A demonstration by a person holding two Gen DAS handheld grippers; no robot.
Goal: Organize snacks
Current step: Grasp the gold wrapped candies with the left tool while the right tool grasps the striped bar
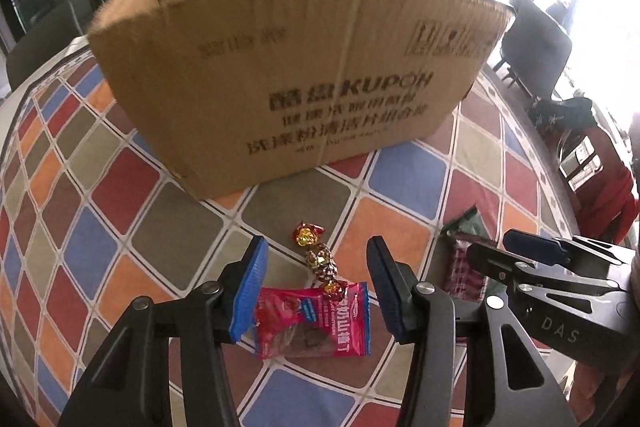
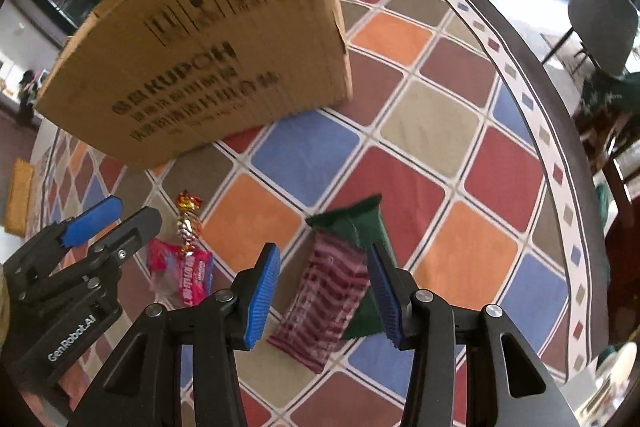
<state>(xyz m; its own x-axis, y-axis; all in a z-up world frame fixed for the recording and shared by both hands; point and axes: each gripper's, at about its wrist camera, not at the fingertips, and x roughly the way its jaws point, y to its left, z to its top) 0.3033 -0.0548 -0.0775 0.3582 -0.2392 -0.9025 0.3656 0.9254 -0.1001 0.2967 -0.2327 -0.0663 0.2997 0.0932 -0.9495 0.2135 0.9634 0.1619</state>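
A pink snack packet [image 1: 316, 323] lies on the checked tablecloth [image 1: 120, 227], below and between the pads of my left gripper [image 1: 316, 291], which is open and not touching it. A gold-and-red twisted candy [image 1: 316, 255] lies just beyond, its end resting on the packet. In the right wrist view my right gripper [image 2: 324, 299] is open and straddles a maroon striped packet [image 2: 328, 295] lying partly on a dark green packet [image 2: 360, 223]. The pads do not press on it. The open cardboard box [image 1: 280, 67] stands behind the snacks.
The two grippers hang side by side, the right gripper [image 1: 494, 247] close to my left one. The table's dark rim [image 2: 532, 99] curves along the right, with dark chairs [image 2: 604, 15] beyond it. A yellow object [image 2: 18, 195] lies at the far left.
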